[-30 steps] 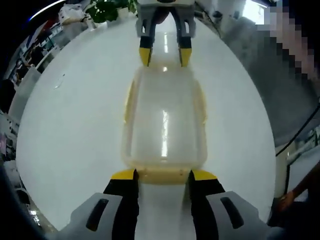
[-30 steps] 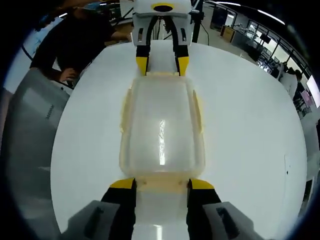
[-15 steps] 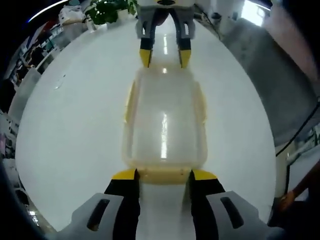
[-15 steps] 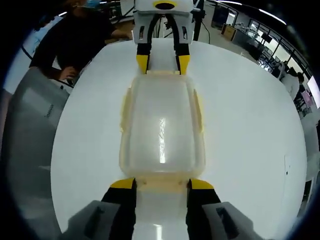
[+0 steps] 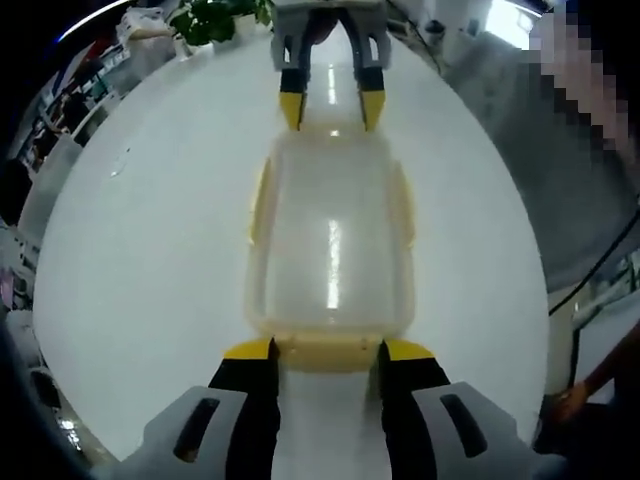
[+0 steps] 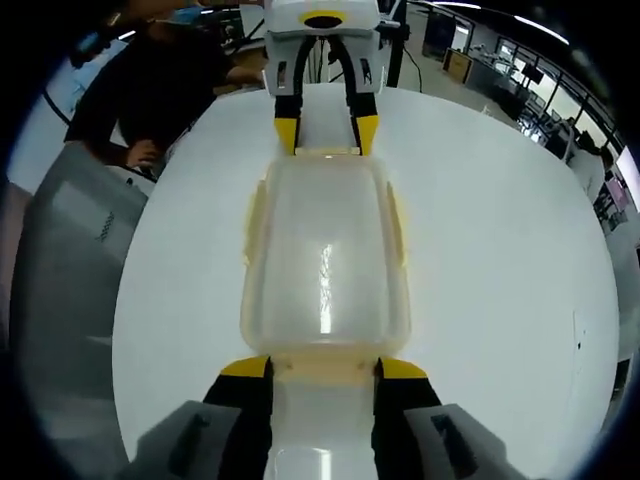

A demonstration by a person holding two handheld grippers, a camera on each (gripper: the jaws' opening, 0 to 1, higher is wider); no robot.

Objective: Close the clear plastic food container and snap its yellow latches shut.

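The clear plastic food container [image 5: 330,245] lies lengthwise between the left hand-held gripper [image 5: 327,352] and right hand-held gripper [image 6: 322,370] (each at an end latch, jaws apart).

My clear plastic food container [image 5: 330,245] lies flat on the white bench [image 5: 150,250], lid on, running lengthwise from 6 to 12 o'clock in both views. It is a rounded rectangle, milky and see-through, with a glare streak down the lid. Yellow latches [image 5: 258,200] show along its long sides and at the near end [image 6: 325,365].
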